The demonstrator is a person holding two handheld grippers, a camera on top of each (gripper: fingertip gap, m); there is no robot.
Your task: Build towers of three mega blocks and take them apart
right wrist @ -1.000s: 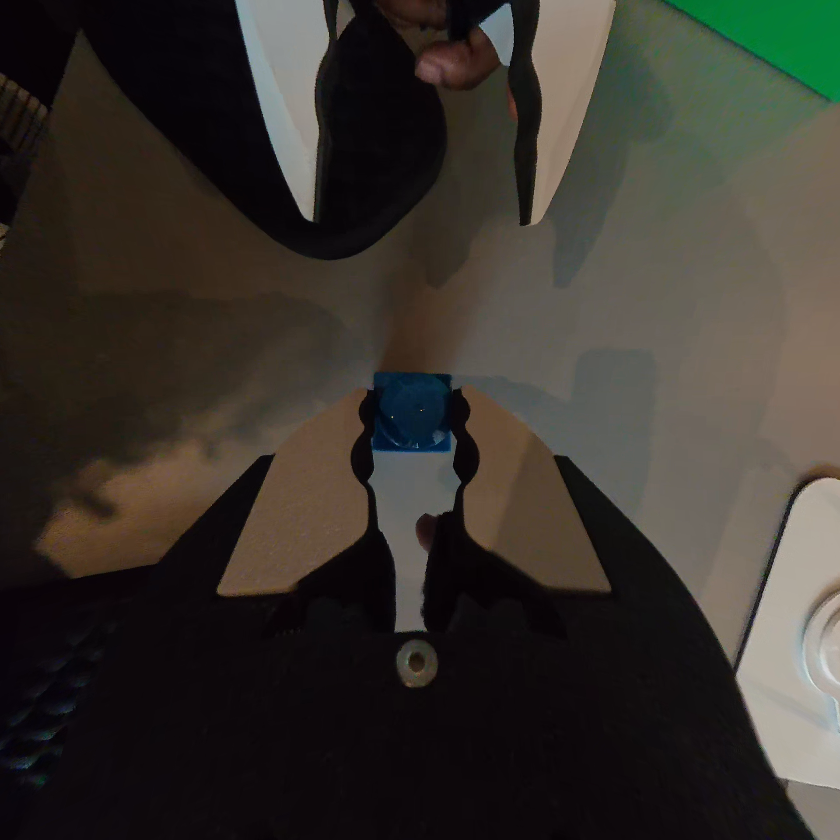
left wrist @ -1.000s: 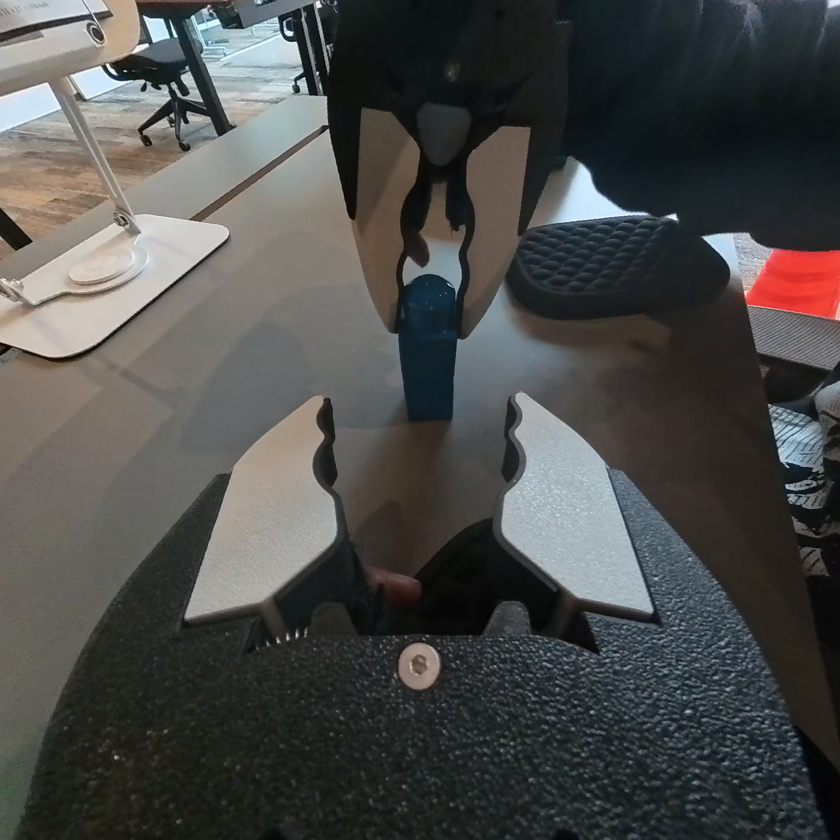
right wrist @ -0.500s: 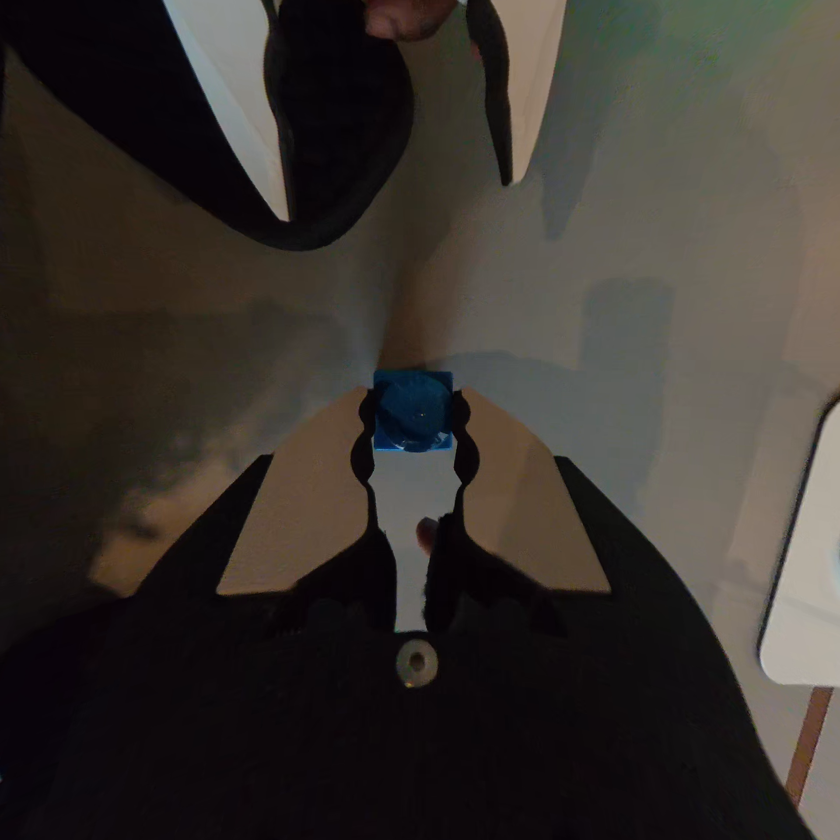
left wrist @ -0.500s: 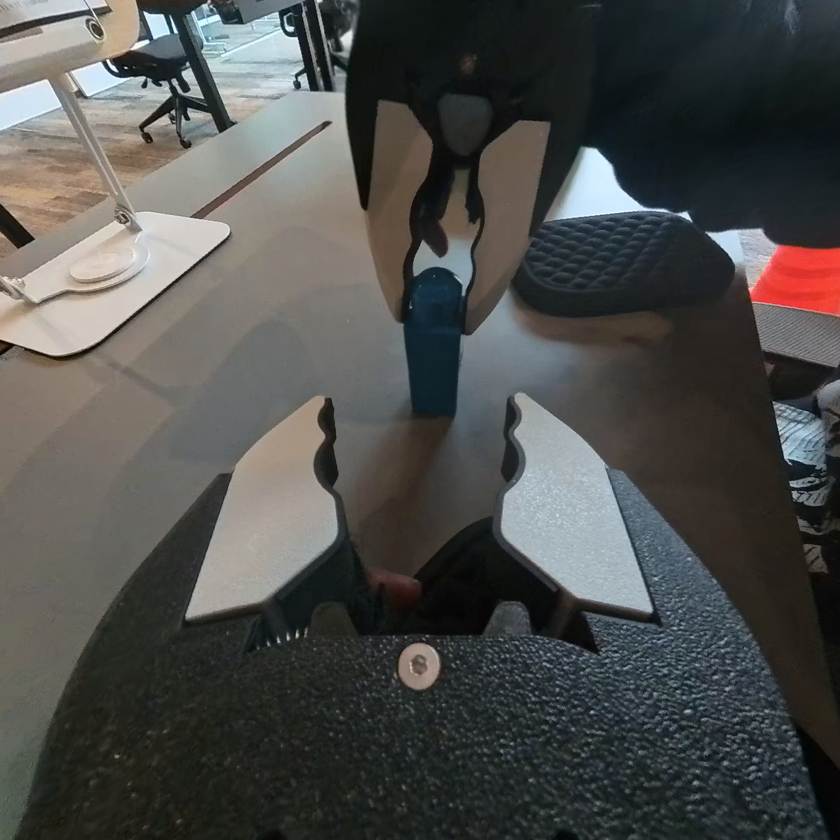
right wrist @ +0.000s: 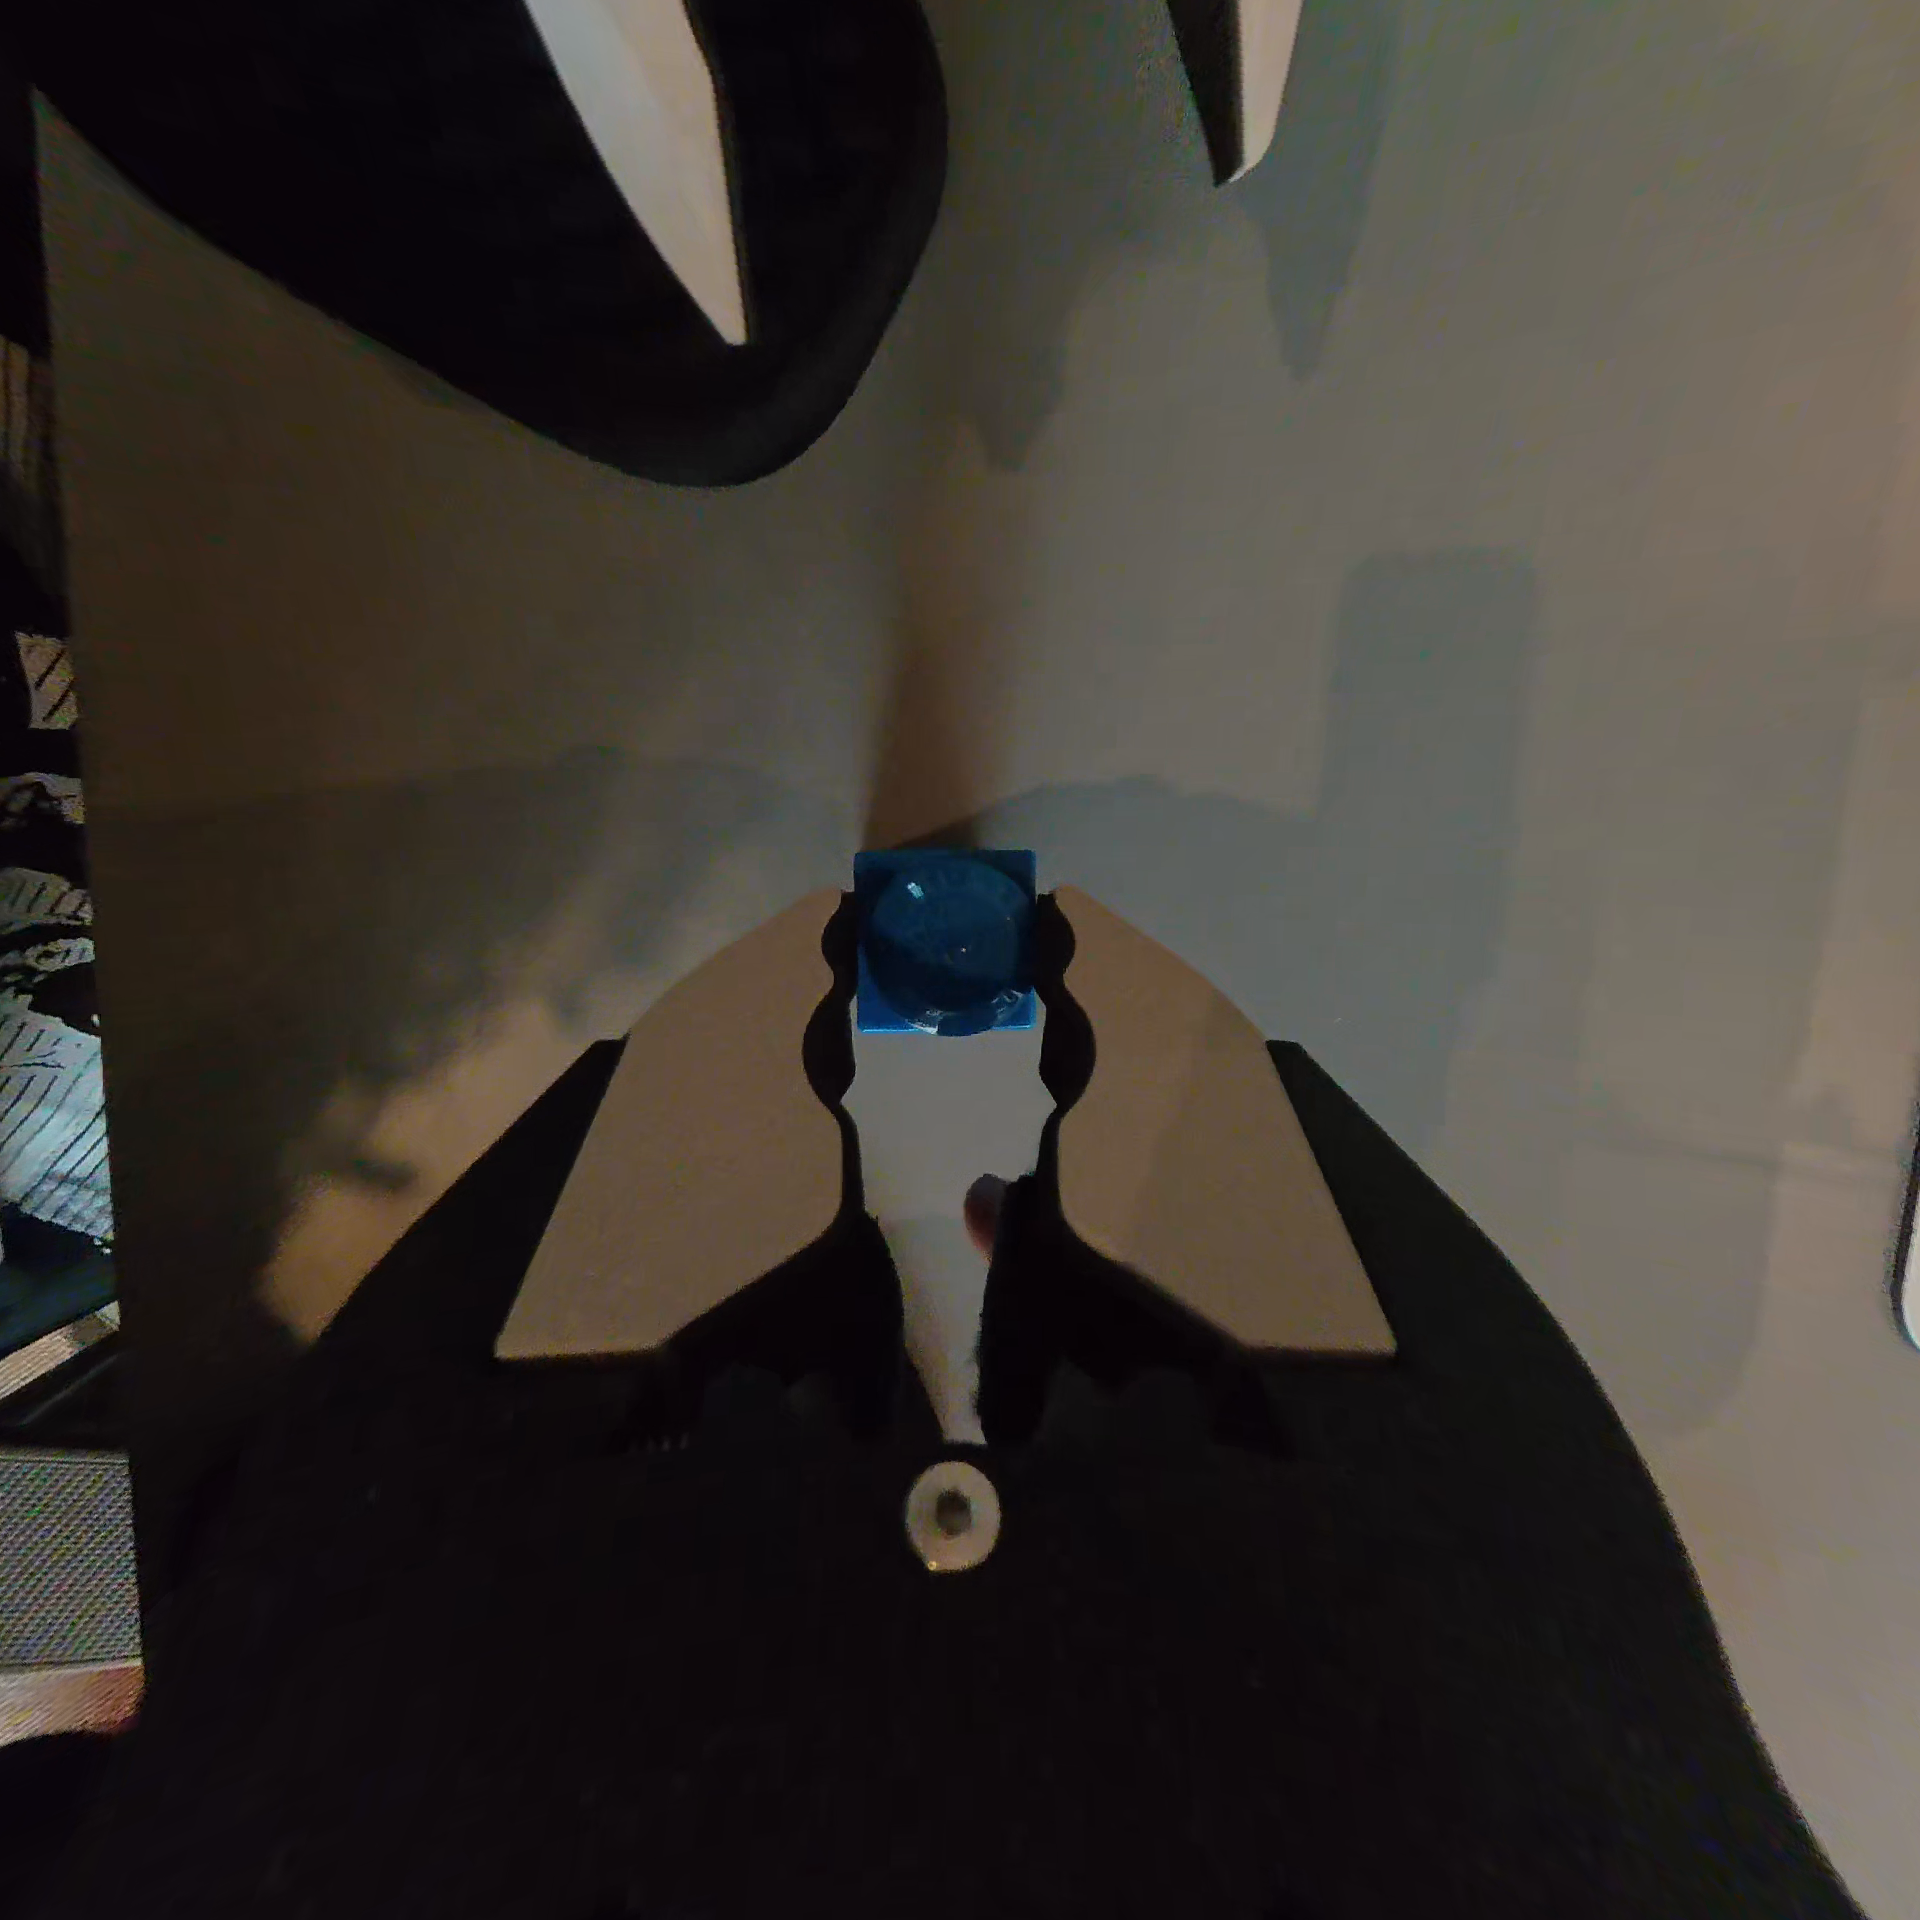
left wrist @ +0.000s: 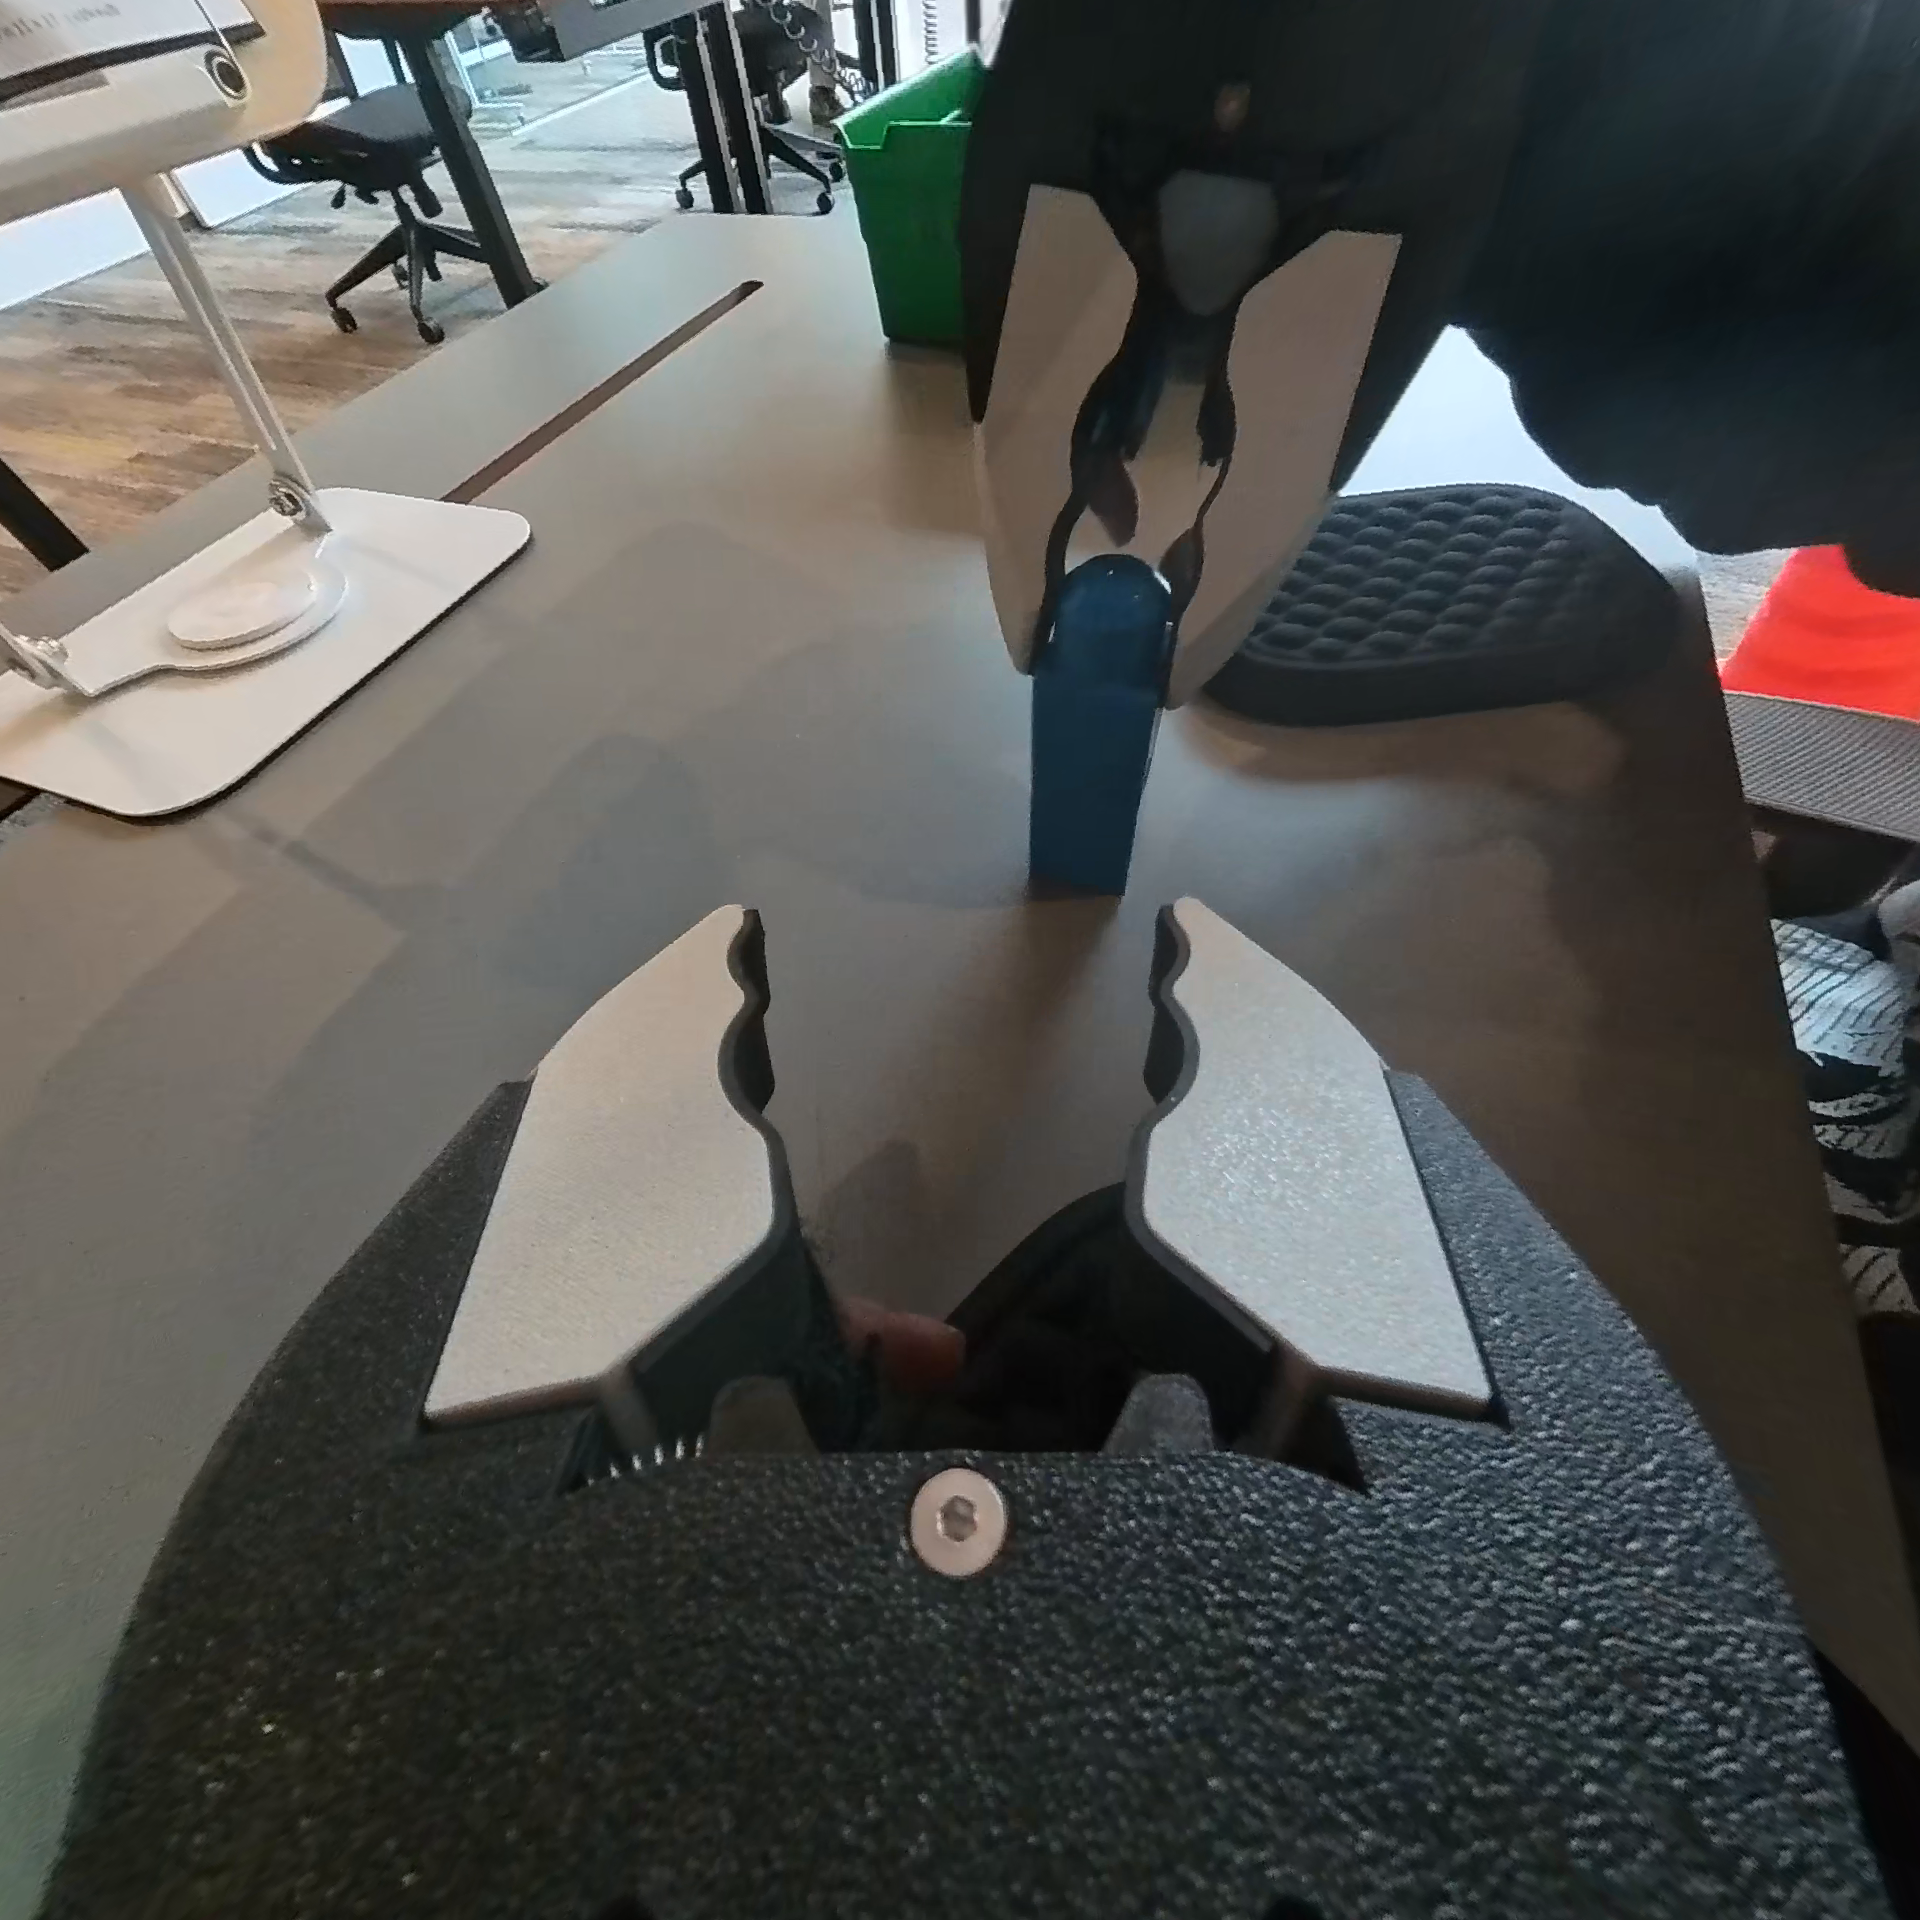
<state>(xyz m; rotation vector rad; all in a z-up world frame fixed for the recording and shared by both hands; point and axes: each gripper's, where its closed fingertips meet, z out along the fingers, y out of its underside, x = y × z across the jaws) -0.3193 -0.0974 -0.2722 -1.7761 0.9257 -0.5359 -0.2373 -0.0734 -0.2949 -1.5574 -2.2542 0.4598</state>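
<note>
Standing upright mid-tabletop (left wrist: 727,644), the blue tower (left wrist: 1086,769) has its long axis vertical, stud up. Seams don't show, so its block count is unclear. The right hand-held gripper (left wrist: 1107,665) grips its top from above; the left hand-held gripper (left wrist: 956,935) waits near, spread wide and empty. Dismantling looks to be next.

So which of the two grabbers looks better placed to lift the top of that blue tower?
The right gripper: its fingers already clamp the stud atop the blue tower. The left gripper is open, short of the tower's base.
</note>
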